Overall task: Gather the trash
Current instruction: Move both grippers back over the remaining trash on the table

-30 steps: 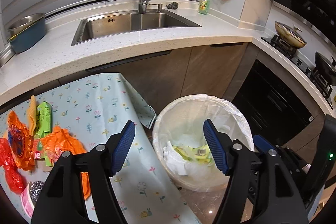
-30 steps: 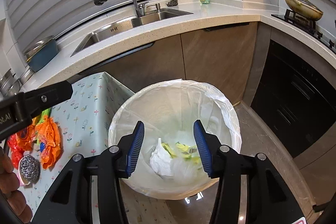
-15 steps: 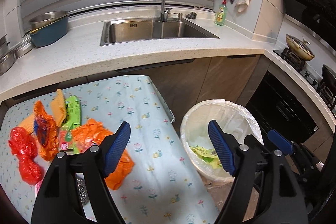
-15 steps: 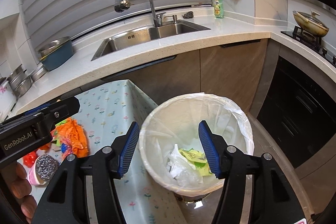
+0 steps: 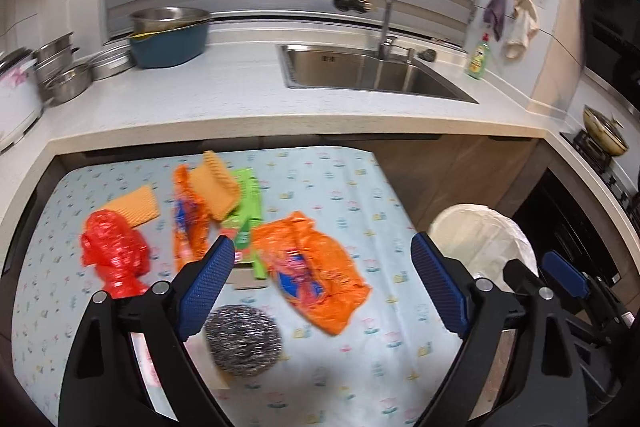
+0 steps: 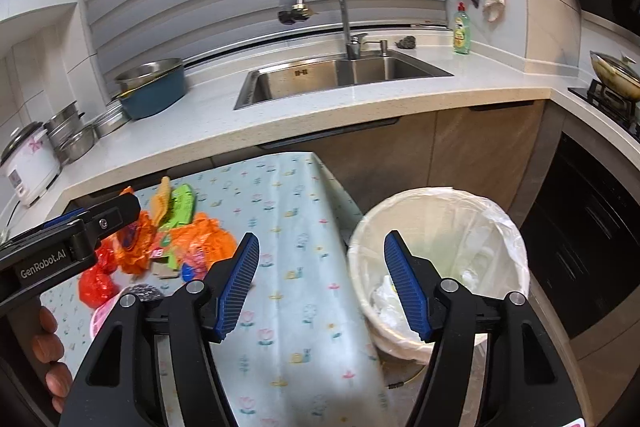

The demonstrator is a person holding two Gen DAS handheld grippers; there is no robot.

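Left wrist view: left gripper (image 5: 322, 285) above table (image 5: 352, 183), jaws opening wide, nothing between; trash clustered below, namely orange wrapper (image 5: 310, 269), red plastic bag (image 5: 114, 253), green packet (image 5: 250, 205), steel scourer (image 5: 242, 335) nearest; risk: light, crinkled wrapper likely to slip or tear if pinched at one edge; scourer, possibly not trash, easily caught alongside; overlapping pieces liable to drag onto floor. Right wrist view: right gripper (image 6: 320, 281) between table edge and lined bin (image 6: 492, 211), jaws opening, empty; bin already holding white and yellow scraps; both grippers pitched moderately downward; hand (image 6: 50, 351) gripping left handle at frame edge.
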